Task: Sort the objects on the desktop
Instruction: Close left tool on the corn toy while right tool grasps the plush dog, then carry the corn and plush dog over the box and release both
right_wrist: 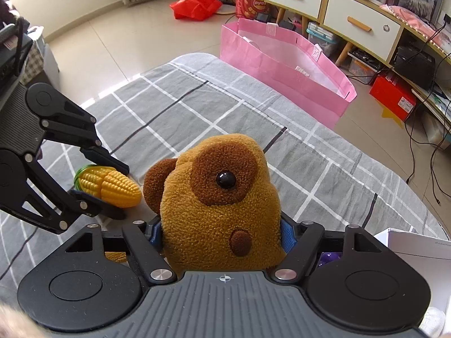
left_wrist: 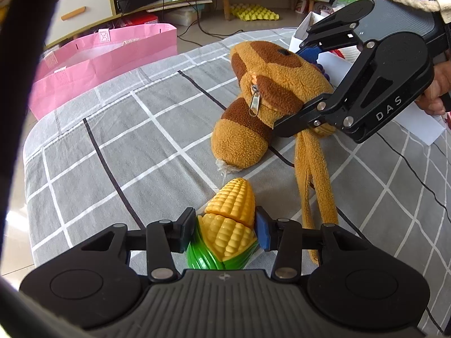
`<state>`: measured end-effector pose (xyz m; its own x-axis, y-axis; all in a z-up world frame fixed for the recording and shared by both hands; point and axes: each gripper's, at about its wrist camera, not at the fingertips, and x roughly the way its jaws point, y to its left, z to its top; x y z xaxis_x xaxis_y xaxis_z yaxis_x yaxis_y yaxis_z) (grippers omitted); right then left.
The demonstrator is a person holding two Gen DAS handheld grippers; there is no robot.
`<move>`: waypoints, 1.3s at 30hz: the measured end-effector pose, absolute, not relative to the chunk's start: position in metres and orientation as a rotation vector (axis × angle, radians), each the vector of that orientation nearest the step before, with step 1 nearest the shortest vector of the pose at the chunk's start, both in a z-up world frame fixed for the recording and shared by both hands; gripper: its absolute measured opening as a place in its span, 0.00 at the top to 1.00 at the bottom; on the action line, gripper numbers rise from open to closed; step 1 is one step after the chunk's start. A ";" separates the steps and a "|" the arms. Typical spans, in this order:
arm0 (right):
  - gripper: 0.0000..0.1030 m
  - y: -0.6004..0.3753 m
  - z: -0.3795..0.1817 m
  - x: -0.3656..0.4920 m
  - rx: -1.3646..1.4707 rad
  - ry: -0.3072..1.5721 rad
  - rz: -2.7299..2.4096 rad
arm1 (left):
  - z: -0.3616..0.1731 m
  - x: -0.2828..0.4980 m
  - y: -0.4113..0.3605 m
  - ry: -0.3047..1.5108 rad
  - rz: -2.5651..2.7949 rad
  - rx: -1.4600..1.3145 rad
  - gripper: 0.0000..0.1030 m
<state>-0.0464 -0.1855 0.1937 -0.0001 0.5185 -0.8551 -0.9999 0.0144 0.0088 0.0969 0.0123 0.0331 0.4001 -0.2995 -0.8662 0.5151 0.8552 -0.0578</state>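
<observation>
- The left gripper point(left_wrist: 225, 232) hides the lower husk of the toy corn point(left_wrist: 228, 225) behind its own body in the left wrist view; only the yellow kernels and part of the green husk show.
- The right gripper point(right_wrist: 221, 232) covers the underside of the plush dog point(right_wrist: 217, 197); in the right wrist view the toy's long ears and hind part are cut off behind the gripper body.
- A white box point(right_wrist: 417, 242) sits at the right edge, only its corner visible, with something purple inside that is too hidden to name.
- A hand point(left_wrist: 437, 90) on the right gripper's handle is partly out of frame.
- Left jaws: narrowed onto the toy corn, both pads touching its sides near the split between its two halves; the corn tip points away from the jaws.
- Right jaws: drawn in against the plush dog's head, the blue pads point(right_wrist: 287, 235) pressed into the fleece on both sides.
- The plush dog lies just beyond the left jaws, near the corn but not touching it; its ear strips point(left_wrist: 313, 186) trail down beside the right pad of the left jaws.
- The bench, under a grey checked cloth point(right_wrist: 197, 107), has wide bare room ahead of and to the left of the left jaws.
- A pink bag point(right_wrist: 284, 70) stands on the floor past the far edge of the bench.
</observation>
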 end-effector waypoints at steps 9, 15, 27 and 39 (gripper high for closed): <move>0.25 -0.198 0.228 -0.053 -0.736 0.776 1.446 | 0.049 0.088 0.016 1.029 -0.507 0.197 0.61; 0.25 -0.222 0.265 -0.048 -0.670 0.741 1.432 | 0.070 0.086 0.005 1.004 -0.514 0.194 0.61; 0.25 -0.334 0.334 0.020 -0.494 0.687 1.135 | 0.148 0.119 -0.107 0.869 -0.600 0.152 0.61; 0.25 -0.398 0.303 0.096 -0.455 0.732 0.878 | 0.125 0.197 -0.233 0.894 -0.592 0.168 0.63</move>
<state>0.0960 -0.3984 0.3034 0.4253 0.5259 -0.7365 -0.8191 0.5698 -0.0662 0.1969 -0.2329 0.1250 0.4795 -0.4141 -0.7737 0.5505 0.8285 -0.1023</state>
